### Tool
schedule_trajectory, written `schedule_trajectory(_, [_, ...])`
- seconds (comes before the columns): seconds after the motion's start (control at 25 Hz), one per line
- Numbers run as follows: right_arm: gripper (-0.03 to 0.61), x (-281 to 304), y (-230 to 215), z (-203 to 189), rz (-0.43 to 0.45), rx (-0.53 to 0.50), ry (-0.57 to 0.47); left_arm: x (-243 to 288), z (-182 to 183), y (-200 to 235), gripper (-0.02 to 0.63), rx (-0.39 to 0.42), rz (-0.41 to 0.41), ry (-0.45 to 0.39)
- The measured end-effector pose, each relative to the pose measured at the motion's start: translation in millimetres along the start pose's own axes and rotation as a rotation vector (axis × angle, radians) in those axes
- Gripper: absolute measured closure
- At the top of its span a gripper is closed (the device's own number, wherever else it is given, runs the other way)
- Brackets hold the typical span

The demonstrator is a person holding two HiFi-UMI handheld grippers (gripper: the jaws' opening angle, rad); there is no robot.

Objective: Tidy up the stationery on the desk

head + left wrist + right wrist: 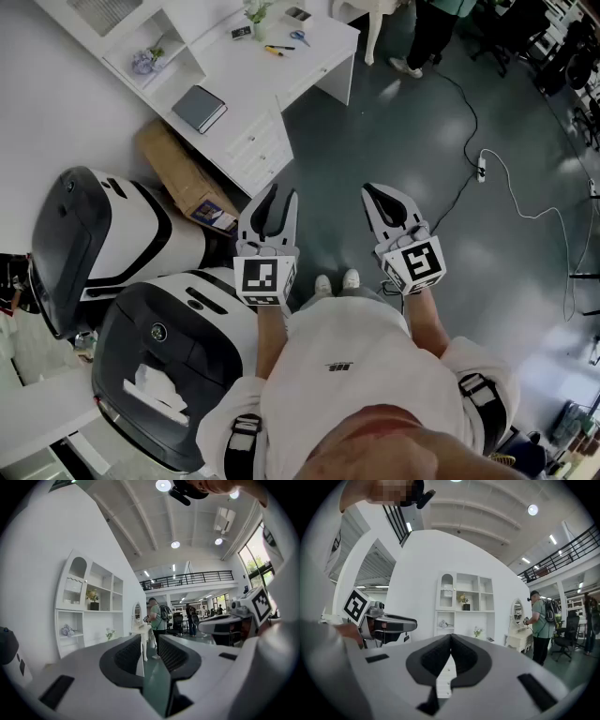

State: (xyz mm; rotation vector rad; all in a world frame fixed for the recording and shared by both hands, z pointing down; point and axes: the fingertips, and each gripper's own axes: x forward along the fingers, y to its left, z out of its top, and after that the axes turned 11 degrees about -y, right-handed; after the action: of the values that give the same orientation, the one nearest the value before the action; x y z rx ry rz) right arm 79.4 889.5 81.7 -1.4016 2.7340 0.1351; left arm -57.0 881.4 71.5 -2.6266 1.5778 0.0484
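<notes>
Here left gripper [276, 193] and right gripper [373, 194] hover level, parallel.

Person, seen from the head view.
- White shirt [337, 333], loose sleeves, small black mark on the front.
- White shoes [336, 281].
- Black buckled straps [473, 389], one round each upper sleeve.
- Left tool [277, 189] and right tool [368, 190]: white moulded shells, black ribbed inner pads, dark slots on top.
- Each tool carries a white cube [264, 278] with black square markers.
</notes>
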Motion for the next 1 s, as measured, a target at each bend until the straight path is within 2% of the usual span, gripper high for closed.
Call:
schedule_trajectory(0.4, [0.581,30,20,-7,-0.072,0.009,0.005,-1,-6,30,0.614,-0.021,-0.041,-0.023])
schedule_trajectory(1.0, [0.581,88,-21,-22,-0.074,0.004,-0.013,65,-23,62,0.614,-0.017,-0.037,-0.018])
